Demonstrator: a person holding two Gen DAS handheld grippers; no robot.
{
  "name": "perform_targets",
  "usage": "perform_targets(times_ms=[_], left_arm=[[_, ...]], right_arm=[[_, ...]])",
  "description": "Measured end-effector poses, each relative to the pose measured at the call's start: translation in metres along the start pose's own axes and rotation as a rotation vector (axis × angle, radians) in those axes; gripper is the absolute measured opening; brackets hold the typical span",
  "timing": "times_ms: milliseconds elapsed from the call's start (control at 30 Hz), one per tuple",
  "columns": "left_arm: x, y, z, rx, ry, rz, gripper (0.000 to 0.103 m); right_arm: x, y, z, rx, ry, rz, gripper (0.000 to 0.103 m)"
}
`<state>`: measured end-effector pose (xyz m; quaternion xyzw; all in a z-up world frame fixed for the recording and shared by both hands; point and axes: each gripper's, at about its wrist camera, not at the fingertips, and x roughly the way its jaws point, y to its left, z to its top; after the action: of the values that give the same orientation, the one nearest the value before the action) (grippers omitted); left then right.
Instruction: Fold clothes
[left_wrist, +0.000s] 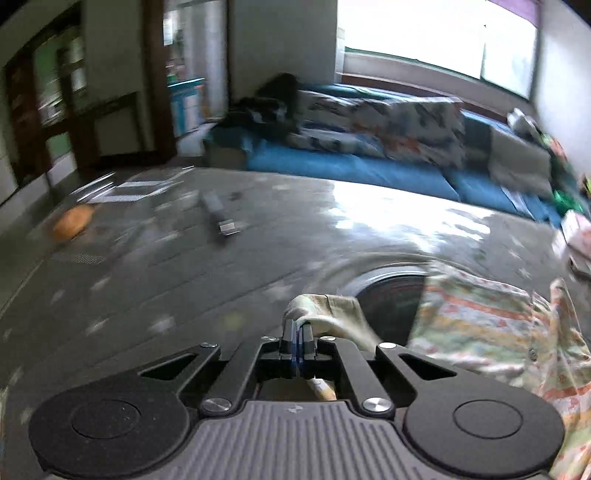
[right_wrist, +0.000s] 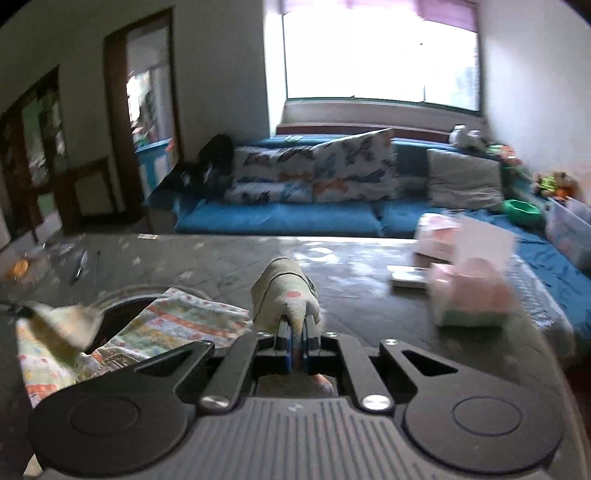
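A pale garment with coloured stripes and small prints lies on the grey star-patterned table, spreading to the right in the left wrist view. My left gripper is shut on a bunched corner of it, the cloth poking out past the fingertips. In the right wrist view the same garment stretches to the left. My right gripper is shut on another bunched corner of it, which stands up above the jaws. Both views are blurred.
A dark round opening in the table lies under the garment. A remote and an orange object lie at the far left. Pink boxes stand on the right. A blue sofa with cushions runs behind the table.
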<state>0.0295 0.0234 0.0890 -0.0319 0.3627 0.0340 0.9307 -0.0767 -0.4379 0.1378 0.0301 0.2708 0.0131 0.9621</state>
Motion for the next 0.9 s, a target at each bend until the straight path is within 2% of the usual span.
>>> perform_targets(times_ms=[133,233,300,400,533,600,667,733,767,800,900], left_arm=[[-0.029,0.042,-0.040,-0.069,0.015,0.003,0.001],[-0.036,0.058,-0.073,-0.087,0.063,0.013,0.001],[-0.035,0.063,-0.088,-0.087,0.107,0.015,0.001],[-0.037,0.069,-0.102,-0.083,0.133,0.020,0.002],[-0.044,0.074,-0.104,-0.099,0.136,0.026,0.008],[-0.048,0.074,-0.100,-0.087,0.129,0.039,0.015],[-0.055,0.071,-0.099,-0.061,0.109,0.053,0.030],[-0.063,0.067,-0.098,-0.033,0.089,0.066,0.040],[-0.069,0.065,-0.099,-0.026,0.083,0.069,0.049],[-0.072,0.066,-0.098,-0.027,0.080,0.072,0.053],[-0.082,0.073,-0.099,-0.033,0.069,0.086,0.056]], right_arm=[[-0.038,-0.026,-0.025,0.073,-0.024,-0.049,0.004],[-0.047,-0.047,-0.049,0.129,0.014,-0.088,0.005],[-0.041,-0.061,-0.065,0.153,0.071,-0.124,0.005],[-0.035,-0.080,-0.087,0.201,0.156,-0.161,0.009],[-0.045,-0.095,-0.103,0.213,0.171,-0.235,0.013],[-0.055,-0.101,-0.105,0.215,0.152,-0.275,0.015],[-0.062,-0.104,-0.099,0.215,0.122,-0.287,0.017],[-0.061,-0.099,-0.093,0.188,0.115,-0.271,0.026],[-0.059,-0.095,-0.090,0.169,0.116,-0.262,0.036],[-0.055,-0.091,-0.088,0.149,0.120,-0.258,0.045],[-0.028,-0.081,-0.084,0.118,0.143,-0.242,0.045]])
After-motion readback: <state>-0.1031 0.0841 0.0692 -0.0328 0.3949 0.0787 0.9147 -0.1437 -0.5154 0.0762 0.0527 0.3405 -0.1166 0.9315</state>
